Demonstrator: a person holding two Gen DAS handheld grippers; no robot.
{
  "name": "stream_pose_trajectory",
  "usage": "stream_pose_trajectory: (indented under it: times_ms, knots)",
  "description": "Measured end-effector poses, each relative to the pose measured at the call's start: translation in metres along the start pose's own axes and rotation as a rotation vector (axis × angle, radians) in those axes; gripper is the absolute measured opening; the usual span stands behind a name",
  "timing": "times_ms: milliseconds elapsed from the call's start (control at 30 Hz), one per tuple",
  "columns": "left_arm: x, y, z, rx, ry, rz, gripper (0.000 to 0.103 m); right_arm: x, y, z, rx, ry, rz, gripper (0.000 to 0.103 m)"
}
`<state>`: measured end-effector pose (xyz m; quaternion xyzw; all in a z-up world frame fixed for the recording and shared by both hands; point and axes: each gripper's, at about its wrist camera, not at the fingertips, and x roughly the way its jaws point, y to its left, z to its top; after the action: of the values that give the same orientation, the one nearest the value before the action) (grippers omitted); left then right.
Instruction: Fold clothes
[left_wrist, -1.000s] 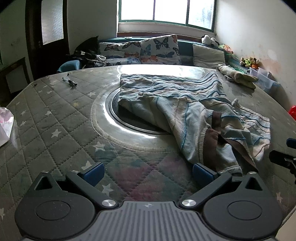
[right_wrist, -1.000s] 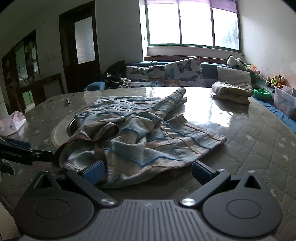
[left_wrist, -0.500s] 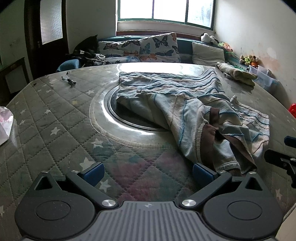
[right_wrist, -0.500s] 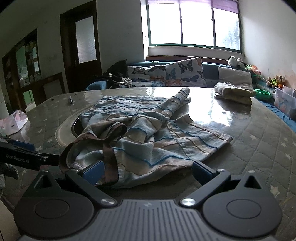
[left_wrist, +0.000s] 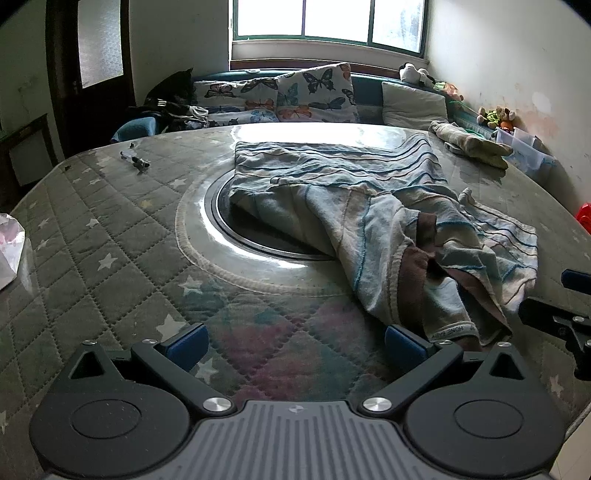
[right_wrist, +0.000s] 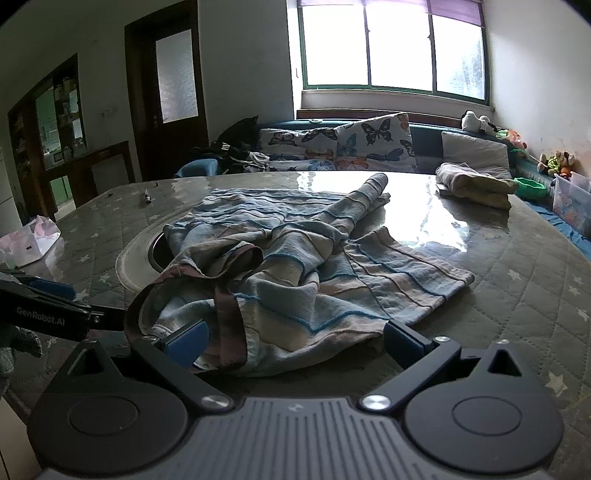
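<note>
Daylight pours through a green-framed window (right_wrist: 393, 51) above a bench with butterfly cushions (right_wrist: 373, 147); dark glazed door (right_wrist: 166, 96) left, pale walls around.

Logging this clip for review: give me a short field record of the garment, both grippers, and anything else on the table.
garment: striped top, crumpled, unfolded, partly over the table's round recess
left gripper: open, empty, near the hem
right gripper: open, empty, at the garment's near edge
table: quilted cover
other items: folded cloth at far right; pen at far left
</note>
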<state>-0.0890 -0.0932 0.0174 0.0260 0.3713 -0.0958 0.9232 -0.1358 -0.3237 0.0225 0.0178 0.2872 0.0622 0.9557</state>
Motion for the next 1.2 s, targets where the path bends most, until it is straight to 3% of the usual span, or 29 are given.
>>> stream_pose_trajectory:
  times_ms: [1200]
  knots:
    - [0.018,-0.003,0.026,0.014,0.007,-0.017,0.103,0.031,0.001,0.017,0.004,0.037,0.036,0.098]
